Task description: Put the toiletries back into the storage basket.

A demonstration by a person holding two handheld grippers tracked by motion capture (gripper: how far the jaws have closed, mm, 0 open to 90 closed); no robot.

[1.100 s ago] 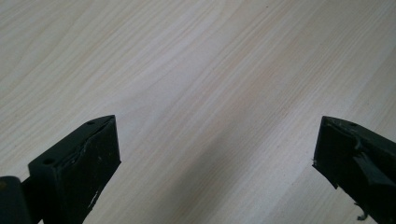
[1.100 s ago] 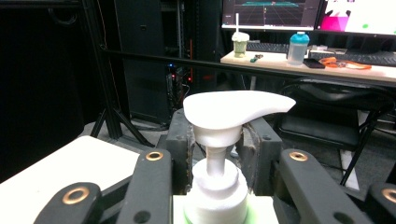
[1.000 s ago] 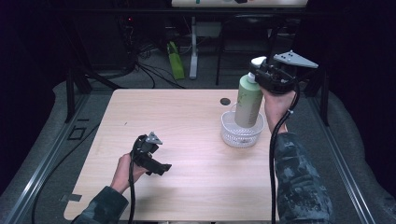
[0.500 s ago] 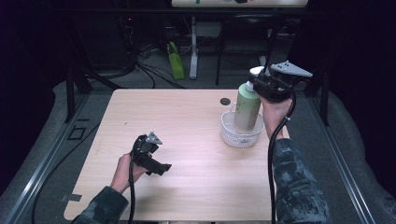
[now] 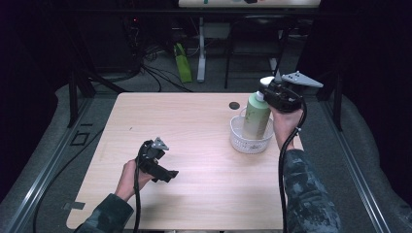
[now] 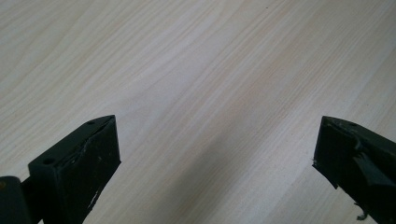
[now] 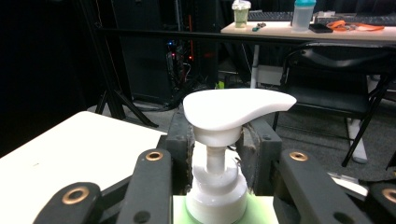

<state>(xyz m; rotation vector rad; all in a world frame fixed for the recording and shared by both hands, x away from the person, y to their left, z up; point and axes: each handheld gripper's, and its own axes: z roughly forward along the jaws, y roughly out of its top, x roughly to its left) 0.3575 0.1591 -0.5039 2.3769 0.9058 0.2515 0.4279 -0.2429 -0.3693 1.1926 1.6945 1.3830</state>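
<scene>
One bottle, one basket, two grippers on a single counter

At right of the frame: one green pump bottle (image 5: pixel 256 115) and one white basket (image 5: pixel 250 141); two grippers, one lower left (image 5: pixel 167 174), one upper right (image 5: pixel 266 90); one wooden counter (image 5: pixel 194 126).

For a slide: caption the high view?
Right gripper lowers a green pump bottle into a white basket; left gripper rests open.

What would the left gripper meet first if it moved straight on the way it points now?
Most likely the bare table: the left gripper, jaws open, looks down at the wood at a slant, with nothing between. How near the surface is, I cannot tell.
</scene>
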